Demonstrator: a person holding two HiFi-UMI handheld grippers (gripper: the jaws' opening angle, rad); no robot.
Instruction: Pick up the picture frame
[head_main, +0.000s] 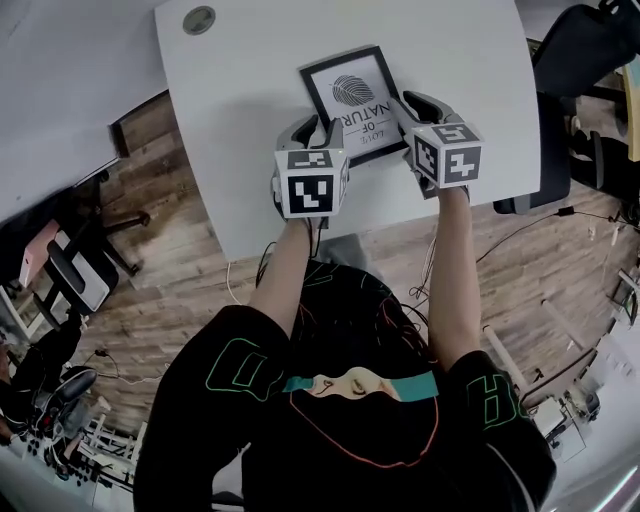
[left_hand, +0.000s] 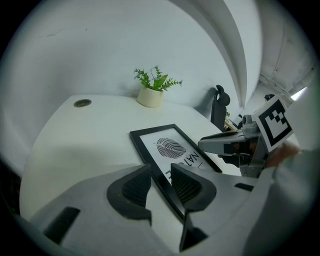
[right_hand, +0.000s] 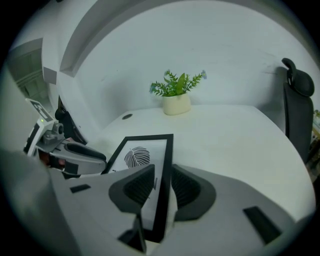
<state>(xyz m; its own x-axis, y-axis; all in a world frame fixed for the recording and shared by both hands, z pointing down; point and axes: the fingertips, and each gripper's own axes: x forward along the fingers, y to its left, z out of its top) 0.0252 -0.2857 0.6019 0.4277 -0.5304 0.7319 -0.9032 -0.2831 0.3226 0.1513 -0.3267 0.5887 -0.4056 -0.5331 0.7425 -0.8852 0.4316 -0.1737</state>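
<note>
The left hand-held gripper (head_main: 318, 128) sits at the 7 o'clock corner of the picture frame (head_main: 352, 95). In the left gripper view its jaws stand a little apart (left_hand: 161, 182) and straddle the frame's black border. The right-hand pad is over the glass, the left-hand pad is outside the border, and a sliver of white shows between that pad and the frame. I cannot see a firm grip there.

The right hand-held gripper (head_main: 420, 105) is at the frame's 4 o'clock side. In the right gripper view its jaws (right_hand: 161, 187) are drawn in on the border, one pad over the glass and one against the outer edge, with no gap visible.

The frame (left_hand: 167, 147) holds a leaf print with lettering (right_hand: 142, 155). In the head view it lies on the white surface (head_main: 240, 120), at 12 o'clock from the person and near the close edge.

A round grommet (head_main: 199, 19) is set in the surface at 10 o'clock from the frame, well apart from it. A small potted plant (right_hand: 176, 97) stands at the far side of the surface by the wall (left_hand: 151, 92). A dark chair (right_hand: 297, 110) stands off the surface at 3 o'clock.
</note>
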